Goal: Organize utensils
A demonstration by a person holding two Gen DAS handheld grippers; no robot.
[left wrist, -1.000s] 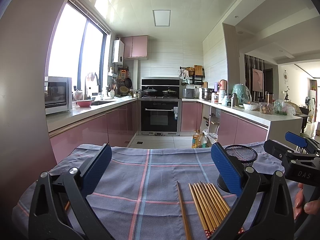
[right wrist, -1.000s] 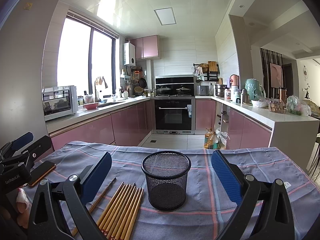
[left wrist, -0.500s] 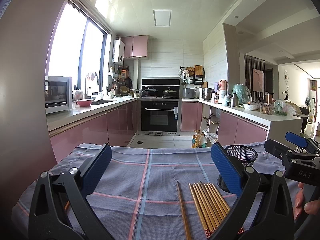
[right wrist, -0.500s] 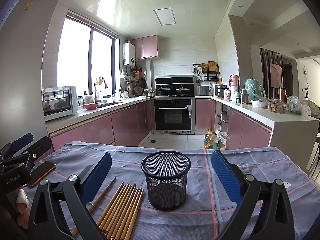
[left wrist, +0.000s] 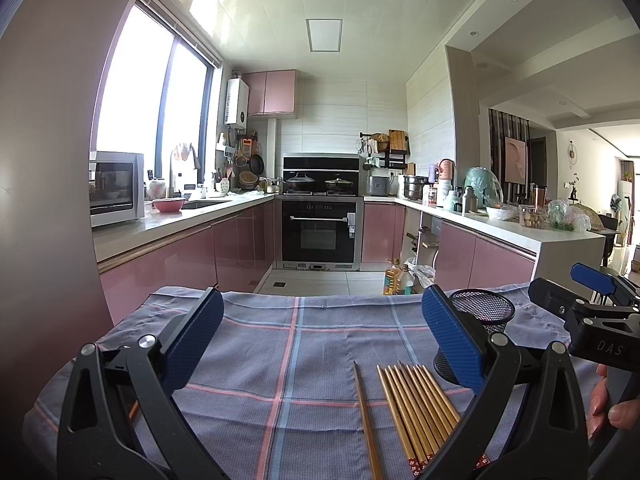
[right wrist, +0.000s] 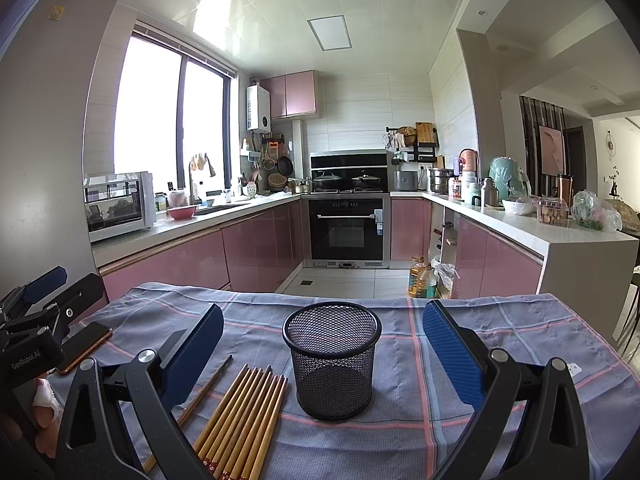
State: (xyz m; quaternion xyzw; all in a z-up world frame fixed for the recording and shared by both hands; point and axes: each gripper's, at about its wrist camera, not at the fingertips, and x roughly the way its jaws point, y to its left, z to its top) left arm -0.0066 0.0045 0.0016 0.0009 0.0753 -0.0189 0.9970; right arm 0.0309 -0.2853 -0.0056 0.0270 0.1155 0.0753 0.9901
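Several golden-brown chopsticks (left wrist: 418,408) (right wrist: 244,416) lie side by side on the blue checked cloth, with one darker chopstick (left wrist: 365,412) (right wrist: 200,394) apart on their left. A black mesh cup (right wrist: 332,356) (left wrist: 482,316) stands upright and empty just right of them. My left gripper (left wrist: 322,340) hovers open over the cloth, the chopsticks near its right finger. My right gripper (right wrist: 322,344) is open too, its fingers either side of the mesh cup, nothing held. Each gripper shows at the other view's edge.
A phone (right wrist: 84,346) lies on the cloth at the left, beside the left gripper. The cloth-covered table (left wrist: 280,332) ends at its far edge before a kitchen floor with oil bottles (right wrist: 420,278). Pink cabinets and worktops ring the room. A hand (left wrist: 612,404) grips the right tool.
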